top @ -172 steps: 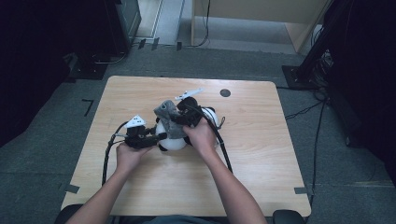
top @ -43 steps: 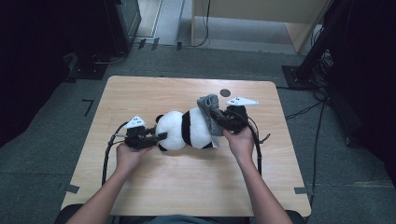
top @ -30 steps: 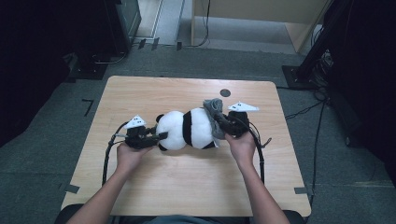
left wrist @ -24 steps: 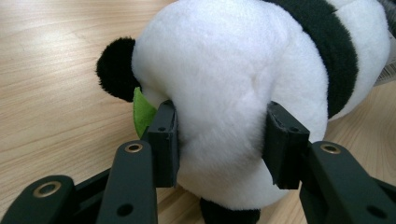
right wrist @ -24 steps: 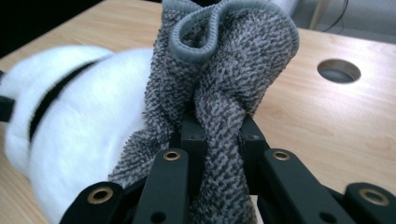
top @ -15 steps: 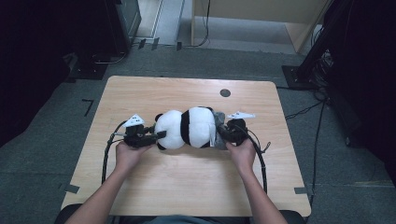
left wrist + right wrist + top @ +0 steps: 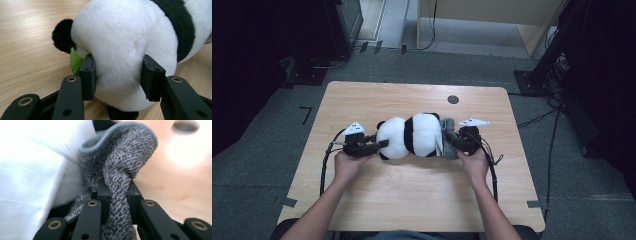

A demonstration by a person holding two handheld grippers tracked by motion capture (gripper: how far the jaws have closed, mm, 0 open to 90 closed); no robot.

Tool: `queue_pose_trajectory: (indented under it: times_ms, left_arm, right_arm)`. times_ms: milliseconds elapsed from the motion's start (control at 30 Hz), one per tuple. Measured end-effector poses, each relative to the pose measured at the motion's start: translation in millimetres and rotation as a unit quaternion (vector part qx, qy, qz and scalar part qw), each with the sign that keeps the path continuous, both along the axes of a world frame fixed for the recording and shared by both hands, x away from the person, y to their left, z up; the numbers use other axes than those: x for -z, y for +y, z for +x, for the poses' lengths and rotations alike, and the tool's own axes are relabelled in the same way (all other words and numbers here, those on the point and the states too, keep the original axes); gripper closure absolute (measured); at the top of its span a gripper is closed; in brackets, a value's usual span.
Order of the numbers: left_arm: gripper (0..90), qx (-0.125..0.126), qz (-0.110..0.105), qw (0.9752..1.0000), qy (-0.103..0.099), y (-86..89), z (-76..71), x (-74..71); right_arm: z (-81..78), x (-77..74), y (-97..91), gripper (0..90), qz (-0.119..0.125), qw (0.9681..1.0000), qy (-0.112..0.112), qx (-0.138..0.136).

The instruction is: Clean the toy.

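My left gripper [image 7: 117, 77] squeezes the toy panda's [image 7: 125, 42] white head between my fingers [image 7: 87, 75], a green tag [image 7: 75, 60] beside, above the wooden counter [image 7: 27, 37].

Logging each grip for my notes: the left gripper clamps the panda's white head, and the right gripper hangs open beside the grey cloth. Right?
Not quite. The right gripper is shut on the grey cloth, a fold pinched between its jaws, as the right gripper view shows. The left gripper does clamp the panda at its white head.
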State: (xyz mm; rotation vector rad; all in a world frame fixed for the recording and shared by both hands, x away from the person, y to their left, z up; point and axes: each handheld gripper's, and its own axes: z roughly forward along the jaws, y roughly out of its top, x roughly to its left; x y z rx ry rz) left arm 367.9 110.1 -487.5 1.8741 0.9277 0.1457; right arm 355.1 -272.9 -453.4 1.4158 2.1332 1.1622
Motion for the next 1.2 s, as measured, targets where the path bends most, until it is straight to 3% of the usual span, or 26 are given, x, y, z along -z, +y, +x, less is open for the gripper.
queue_pose_trajectory:
  times_ms: [200,533,633,767,833,900,1067,1200]
  left_arm:
    - [53.5,0.002,-0.002,1.0000,-0.002,-0.2,-0.1,-0.3]
    - [54.1,0.020,-0.008,0.9997,-0.008,0.4,1.5,-2.0]
    - [53.6,0.021,-0.011,0.9997,-0.006,1.1,2.8,-1.3]
    - [47.4,0.018,-0.007,0.9997,-0.015,1.2,3.0,-0.4]
    - [39.3,0.015,-0.004,0.9995,-0.026,1.3,2.8,0.1]
    - [32.0,0.010,-0.009,0.9996,-0.026,2.5,2.7,0.8]
    - [33.4,0.023,-0.003,0.9994,-0.024,8.6,-5.5,-3.2]
    - [33.2,0.033,0.001,0.9986,-0.040,12.4,-13.4,-1.5]
  right_arm:
    - [-4.6,-47.6,4.6,79.3,0.015,0.9980,-0.058,-0.019]
    - [-1.0,-85.7,35.4,79.3,0.049,0.9920,-0.088,-0.077]
    - [4.7,-83.4,48.5,79.2,0.039,0.9915,-0.073,-0.101]
    - [17.5,-67.5,60.0,79.4,0.006,0.9935,-0.036,-0.108]
    - [19.8,-62.4,62.3,79.5,-0.014,0.9939,-0.038,-0.103]
    - [21.4,-60.8,61.4,79.7,-0.014,0.9942,-0.036,-0.100]
    - [25.3,-56.6,60.3,79.9,-0.030,0.9945,-0.035,-0.094]
    - [30.9,-54.3,56.1,79.9,-0.023,0.9955,-0.029,-0.087]
